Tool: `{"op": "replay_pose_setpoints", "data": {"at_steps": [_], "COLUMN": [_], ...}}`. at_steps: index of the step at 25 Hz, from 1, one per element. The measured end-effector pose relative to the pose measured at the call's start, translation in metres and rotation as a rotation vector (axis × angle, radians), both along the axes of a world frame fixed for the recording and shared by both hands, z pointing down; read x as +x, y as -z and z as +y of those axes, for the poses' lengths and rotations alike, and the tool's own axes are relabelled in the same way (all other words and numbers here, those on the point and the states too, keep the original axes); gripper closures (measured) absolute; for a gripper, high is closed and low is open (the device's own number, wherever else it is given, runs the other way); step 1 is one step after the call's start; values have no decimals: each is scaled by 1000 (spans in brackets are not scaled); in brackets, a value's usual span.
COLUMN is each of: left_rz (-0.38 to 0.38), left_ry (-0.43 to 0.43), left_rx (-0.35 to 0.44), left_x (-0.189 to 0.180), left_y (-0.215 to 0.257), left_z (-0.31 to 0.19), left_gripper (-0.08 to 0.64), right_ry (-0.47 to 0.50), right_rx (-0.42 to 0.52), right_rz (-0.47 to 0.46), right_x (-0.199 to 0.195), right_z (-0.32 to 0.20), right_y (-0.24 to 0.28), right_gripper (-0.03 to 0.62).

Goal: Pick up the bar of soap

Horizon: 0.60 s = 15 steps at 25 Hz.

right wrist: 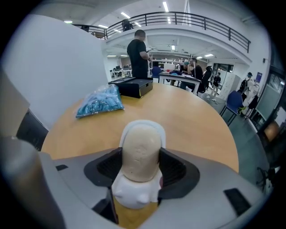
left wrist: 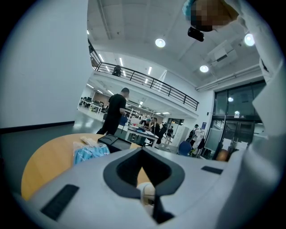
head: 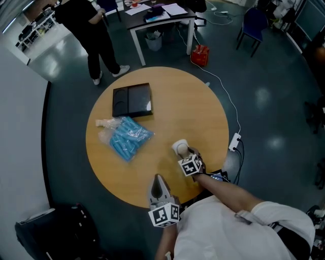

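Observation:
A beige bar of soap (right wrist: pixel 140 150) rests in a white soap dish (right wrist: pixel 144 125) on the round wooden table (head: pixel 188 101), near its right front edge. My right gripper (right wrist: pixel 139 166) is shut on the bar, with a dark pad against each long side. From the head view the soap (head: pixel 180 147) shows as a pale lump just ahead of the right gripper (head: pixel 185 151). My left gripper (head: pixel 158 179) hovers over the table's front edge, left of the soap, shut and holding nothing. In the left gripper view its jaws (left wrist: pixel 143 150) meet at the tips.
A blue plastic bag (head: pixel 127 138) and a black box (head: pixel 132 100) lie on the table's left half. A person in black (head: pixel 91 30) stands beyond the table by a desk (head: pixel 157 15). A power strip (head: pixel 235 142) and cable lie on the floor at right.

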<state>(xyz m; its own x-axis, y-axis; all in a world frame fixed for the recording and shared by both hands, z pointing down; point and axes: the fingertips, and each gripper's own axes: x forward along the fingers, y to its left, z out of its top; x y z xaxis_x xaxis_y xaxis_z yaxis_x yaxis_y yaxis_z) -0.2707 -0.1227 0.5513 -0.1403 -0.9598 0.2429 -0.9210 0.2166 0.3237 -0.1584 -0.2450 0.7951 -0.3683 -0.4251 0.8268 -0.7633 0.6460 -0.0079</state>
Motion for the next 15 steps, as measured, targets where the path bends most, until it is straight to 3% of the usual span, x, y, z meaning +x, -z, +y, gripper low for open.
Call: {"op": "replay_pose_setpoints", "data": {"at_steps": [3,6,10,15], "left_rz": [-10,-15,-22,-32], "left_ry": [-14,-20,-28,-33], "left_rx": [4,12,33,62], "left_x": [2,5,8,9], "left_y": [1,5,13,23], "left_z": [0,0,4,2], "left_gripper": [555,555,555,555], "right_ry": [25,87,196,197], "right_rx": [16,53,204,329], "right_rz": [-48,-158,-367,-562], "right_x": [0,-4,-2,20], "right_z": [2,11,29,48], "right_y": [12,45,137,243], "right_gripper": [325,327,327,327]}}
